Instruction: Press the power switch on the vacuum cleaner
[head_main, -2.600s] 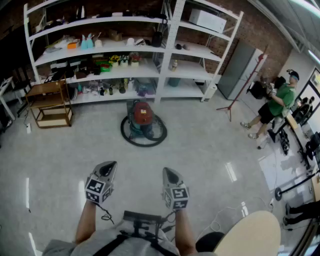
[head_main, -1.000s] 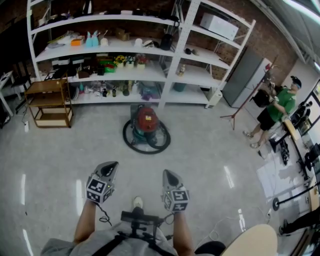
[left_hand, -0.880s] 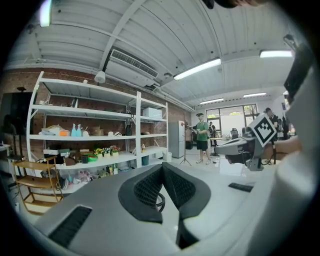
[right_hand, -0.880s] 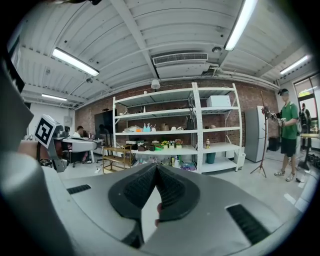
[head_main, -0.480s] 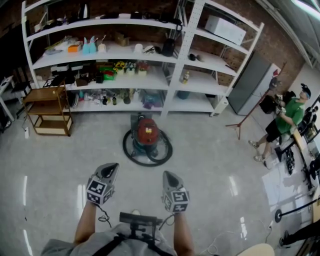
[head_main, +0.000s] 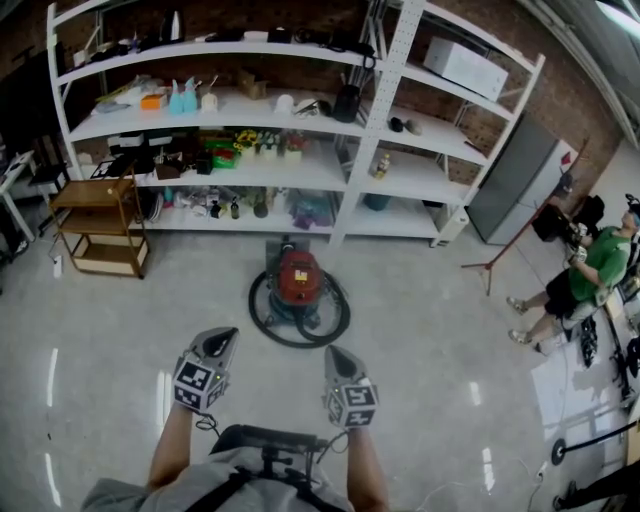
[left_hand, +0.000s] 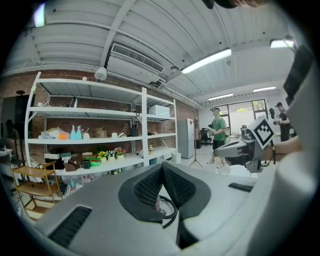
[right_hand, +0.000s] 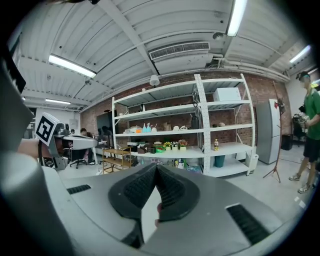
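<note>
The vacuum cleaner (head_main: 298, 282) has a red top and stands on the floor in front of the shelving, with its black hose (head_main: 262, 318) coiled around it. My left gripper (head_main: 221, 337) and right gripper (head_main: 333, 353) are held side by side short of it, well apart from it. Both are shut with nothing between the jaws. In the left gripper view the jaws of the left gripper (left_hand: 161, 165) meet at the tip, and a loop of the hose (left_hand: 169, 206) shows below them. The right gripper (right_hand: 156, 166) is likewise closed to a point.
White shelving (head_main: 392, 110) loaded with small items fills the back. A wooden cart (head_main: 98, 226) stands at the left. At the right are a grey cabinet (head_main: 520, 180), a tripod stand (head_main: 497, 262) and a person in green (head_main: 600, 268).
The view has moved forward toward the shelving, so the vacuum cleaner now sits lower in the frame and closer to the grippers. Both grippers keep the same pose and stay shut.
</note>
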